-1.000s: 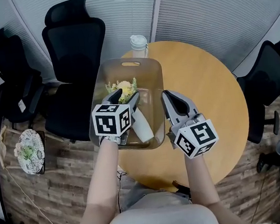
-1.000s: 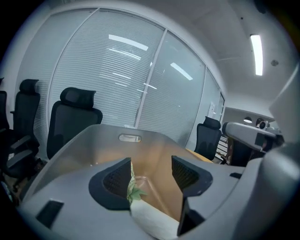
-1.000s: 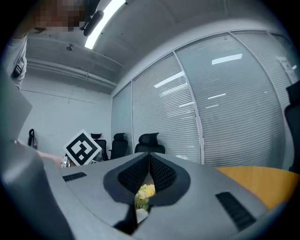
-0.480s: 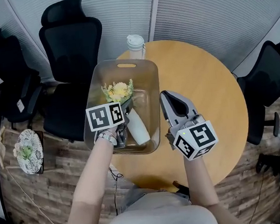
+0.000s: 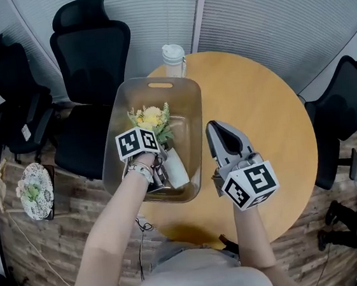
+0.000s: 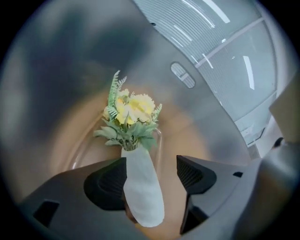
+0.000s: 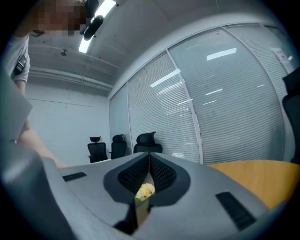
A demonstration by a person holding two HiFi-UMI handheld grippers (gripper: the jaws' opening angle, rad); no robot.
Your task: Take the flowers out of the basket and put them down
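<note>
A bunch of yellow flowers [image 5: 151, 118] with green leaves, in a white vase [image 5: 173, 166], lies inside a translucent basket [image 5: 186, 93] on the round wooden table [image 5: 257, 98]. My left gripper [image 5: 162, 173] is down in the basket. In the left gripper view its jaws [image 6: 152, 171] stand wide around the white vase [image 6: 143, 187], which lies against the left pad; the right pad is clear of it. The flowers [image 6: 133, 110] point away toward the basket's handle slot [image 6: 183, 75]. My right gripper [image 5: 214, 127] is shut just right of the basket; the flowers [image 7: 143, 191] show through its jaws [image 7: 149, 157].
A lidded white cup [image 5: 173, 57] stands at the table's far edge behind the basket. Black office chairs [image 5: 91, 46] ring the table on the left, and another chair [image 5: 347, 107] is on the right. A patterned white object [image 5: 36, 190] sits on the wooden floor at left.
My left gripper has sunk into the basket toward the vase's near end and its jaws have spread. The basket has shifted slightly left. The right gripper has barely moved.
</note>
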